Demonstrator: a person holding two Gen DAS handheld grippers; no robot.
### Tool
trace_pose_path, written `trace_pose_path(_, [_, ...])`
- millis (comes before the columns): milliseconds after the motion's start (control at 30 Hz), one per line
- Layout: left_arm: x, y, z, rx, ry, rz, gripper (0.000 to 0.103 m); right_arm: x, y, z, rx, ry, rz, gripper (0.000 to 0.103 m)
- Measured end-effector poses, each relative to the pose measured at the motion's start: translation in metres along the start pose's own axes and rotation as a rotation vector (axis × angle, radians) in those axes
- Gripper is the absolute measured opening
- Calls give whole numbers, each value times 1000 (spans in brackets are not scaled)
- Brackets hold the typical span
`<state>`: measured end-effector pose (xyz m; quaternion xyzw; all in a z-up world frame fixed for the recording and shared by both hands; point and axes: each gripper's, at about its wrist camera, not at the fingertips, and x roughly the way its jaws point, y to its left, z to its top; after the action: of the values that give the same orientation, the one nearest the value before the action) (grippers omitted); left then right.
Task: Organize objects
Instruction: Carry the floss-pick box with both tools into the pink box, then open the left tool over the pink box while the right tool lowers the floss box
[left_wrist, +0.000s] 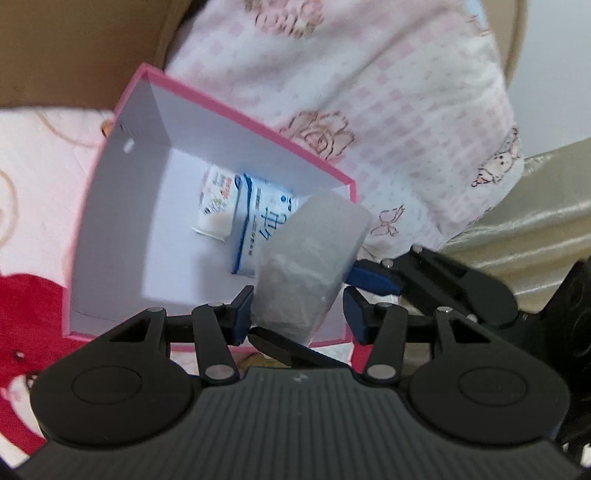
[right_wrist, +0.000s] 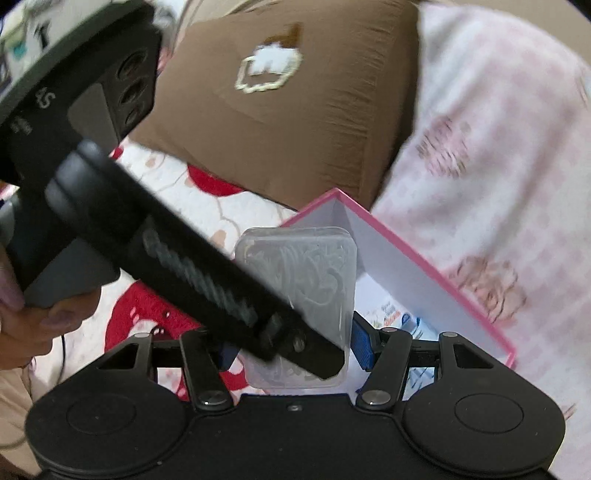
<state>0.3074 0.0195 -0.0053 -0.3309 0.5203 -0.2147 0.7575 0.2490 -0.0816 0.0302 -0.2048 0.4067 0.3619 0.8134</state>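
Note:
A pink box (left_wrist: 229, 110) with a white inside lies open on the bed; it also shows in the right wrist view (right_wrist: 424, 254). Two small white and blue packets (left_wrist: 240, 206) lie in it. A clear plastic case (left_wrist: 310, 258) hangs over the box's near edge. In the left wrist view my left gripper (left_wrist: 297, 314) has its pads wider than the case, and one right finger (left_wrist: 373, 277) presses the case from the right. In the right wrist view the case (right_wrist: 314, 273) sits between my right gripper's (right_wrist: 291, 343) blue pads, with the left gripper's finger (right_wrist: 207, 280) across it.
A pink checked quilt with rose prints (left_wrist: 369, 110) lies behind the box. A brown pillow (right_wrist: 295, 122) sits beyond it. The bedsheet is white and red (left_wrist: 33, 295). A hand (right_wrist: 33, 321) holds the left gripper's handle.

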Motion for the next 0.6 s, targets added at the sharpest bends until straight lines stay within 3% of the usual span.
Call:
trace_pose_path(233, [50, 15, 17, -43, 25, 50, 51, 34, -41, -25, 134, 7, 17, 64])
trace_pose_path(433, [73, 44, 21, -111, 71, 89, 51, 74, -50, -35, 166, 53, 45, 64])
trace_pose_path(600, [84, 47, 21, -65, 76, 135, 51, 93, -48, -40, 152, 90, 54, 64])
